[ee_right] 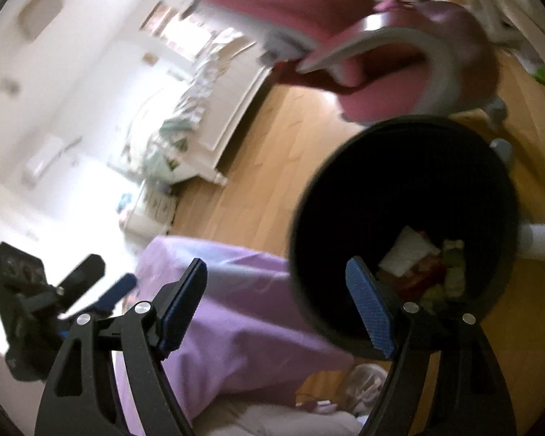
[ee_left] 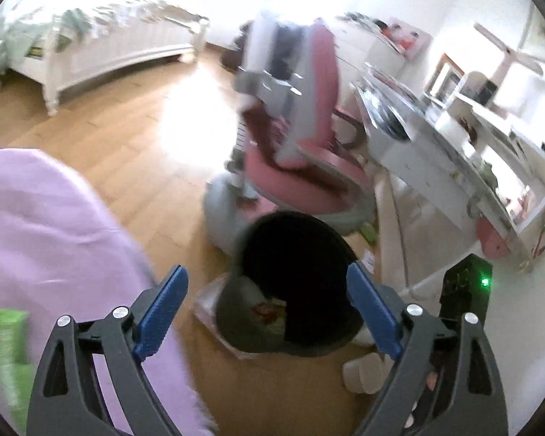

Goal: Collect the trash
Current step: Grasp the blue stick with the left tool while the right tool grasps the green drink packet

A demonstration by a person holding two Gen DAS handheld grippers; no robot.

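Black and round, the trash bin point(ee_left: 290, 283) is seen low in the centre of the left wrist view, just beyond and between the blue pads of the left gripper point(ee_left: 269, 312), whose jaws are spread wide with nothing between them. In the right wrist view the bin point(ee_right: 403, 225) fills the right half, with its mouth turned toward the camera and scraps of trash point(ee_right: 425, 265) lying inside. The right gripper point(ee_right: 276, 309) is likewise released and empty, and it appears the nearer of the two. A pale cylinder point(ee_left: 363, 370) is seen on the wooden floor point(ee_left: 134, 145) beside the bin; its nature is blurred. Lilac fabric point(ee_left: 54, 239) hides the lower left.
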